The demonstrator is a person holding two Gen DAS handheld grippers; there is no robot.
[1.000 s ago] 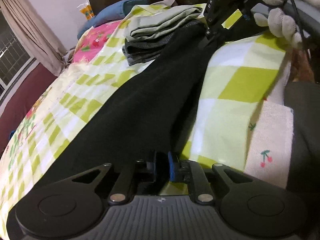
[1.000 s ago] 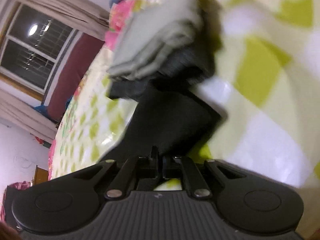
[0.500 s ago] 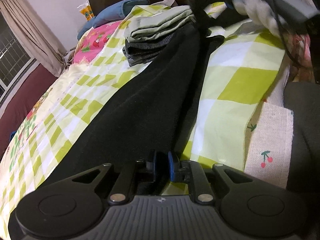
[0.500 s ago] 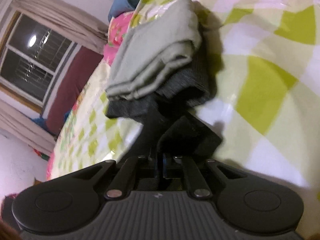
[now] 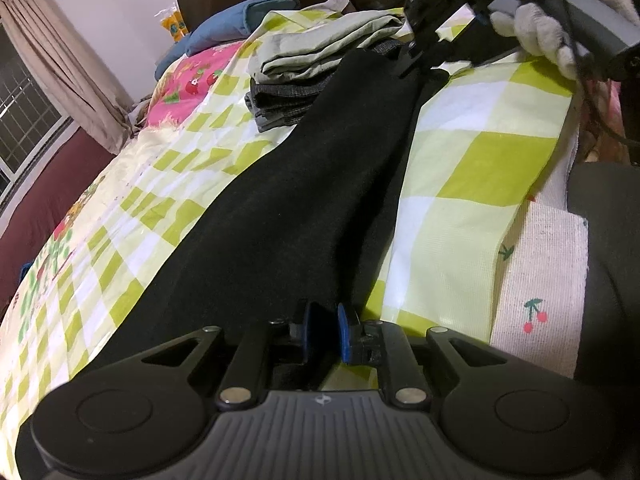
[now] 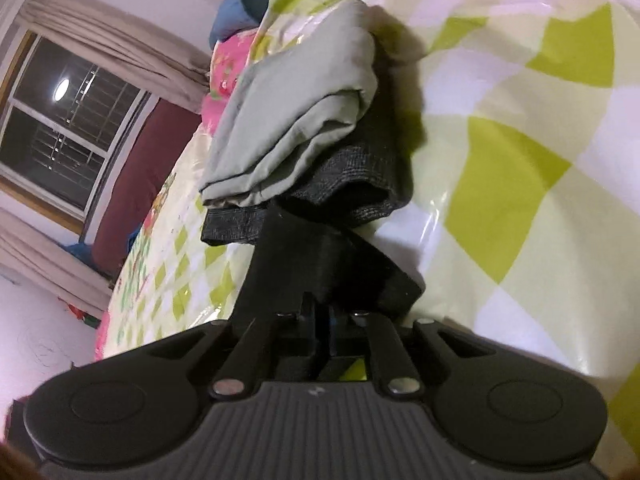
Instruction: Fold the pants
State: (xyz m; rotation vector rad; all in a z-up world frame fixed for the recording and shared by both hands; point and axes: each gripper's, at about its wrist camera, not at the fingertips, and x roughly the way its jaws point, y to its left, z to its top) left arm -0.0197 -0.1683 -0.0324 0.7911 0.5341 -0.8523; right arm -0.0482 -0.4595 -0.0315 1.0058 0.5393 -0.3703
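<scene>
Black pants (image 5: 288, 208) stretched across checked bedspread (image 5: 472, 160). Left gripper (image 5: 324, 328) pinches near end. Right gripper (image 6: 322, 322) holds far end, jaws easing apart, cloth between.

No text, label or number can be read; only a small unreadable emblem marks each gripper body.
</scene>
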